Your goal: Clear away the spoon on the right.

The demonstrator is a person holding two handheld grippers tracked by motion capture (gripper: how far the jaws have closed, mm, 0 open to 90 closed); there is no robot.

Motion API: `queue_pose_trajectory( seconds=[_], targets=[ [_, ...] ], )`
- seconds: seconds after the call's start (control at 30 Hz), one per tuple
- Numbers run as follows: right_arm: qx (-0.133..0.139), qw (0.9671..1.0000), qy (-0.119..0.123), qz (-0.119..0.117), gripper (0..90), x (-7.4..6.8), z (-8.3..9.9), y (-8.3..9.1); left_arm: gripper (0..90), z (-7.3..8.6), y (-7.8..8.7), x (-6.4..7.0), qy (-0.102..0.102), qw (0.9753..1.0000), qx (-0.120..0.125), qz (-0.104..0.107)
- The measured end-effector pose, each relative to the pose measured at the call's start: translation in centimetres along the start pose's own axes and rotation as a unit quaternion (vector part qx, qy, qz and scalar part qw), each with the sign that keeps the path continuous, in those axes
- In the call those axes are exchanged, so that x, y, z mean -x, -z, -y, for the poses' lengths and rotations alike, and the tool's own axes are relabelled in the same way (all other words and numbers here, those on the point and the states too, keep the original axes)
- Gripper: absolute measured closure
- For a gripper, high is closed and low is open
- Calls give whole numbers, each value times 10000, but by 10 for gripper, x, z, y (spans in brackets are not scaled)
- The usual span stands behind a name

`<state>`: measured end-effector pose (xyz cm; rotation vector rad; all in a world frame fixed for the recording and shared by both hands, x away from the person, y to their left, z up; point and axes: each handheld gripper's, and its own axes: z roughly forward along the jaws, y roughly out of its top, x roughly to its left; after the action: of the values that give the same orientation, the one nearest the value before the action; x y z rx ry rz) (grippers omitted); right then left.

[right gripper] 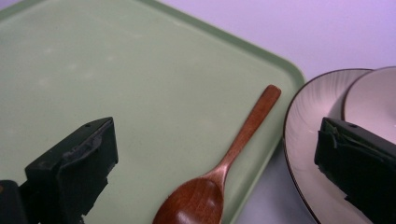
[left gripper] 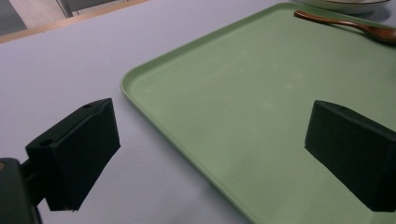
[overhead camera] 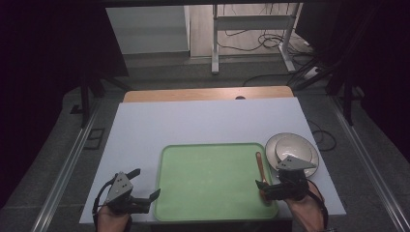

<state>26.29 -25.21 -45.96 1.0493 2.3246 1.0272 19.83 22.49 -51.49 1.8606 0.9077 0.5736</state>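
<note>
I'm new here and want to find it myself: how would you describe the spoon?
Find the green tray on the white table. The wooden spoon lies along its right edge, beside the pale plate; it's the sole brown, long-handled thing.

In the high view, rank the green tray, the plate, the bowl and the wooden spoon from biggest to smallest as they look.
1. Green tray, by far the largest.
2. Plate.
3. Bowl, sitting on the plate.
4. Wooden spoon: slimmest, though its length looks close to the bowl's width, so that pair is unsure.
</note>
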Motion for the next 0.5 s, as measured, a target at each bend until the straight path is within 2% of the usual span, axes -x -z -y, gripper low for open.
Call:
queue_pose_trajectory(
  seconds=[0.5],
  targets=[
    [36,9999,-106,49,0,2,12,13,33,0,0,0,2,10000,7,8]
  ],
)
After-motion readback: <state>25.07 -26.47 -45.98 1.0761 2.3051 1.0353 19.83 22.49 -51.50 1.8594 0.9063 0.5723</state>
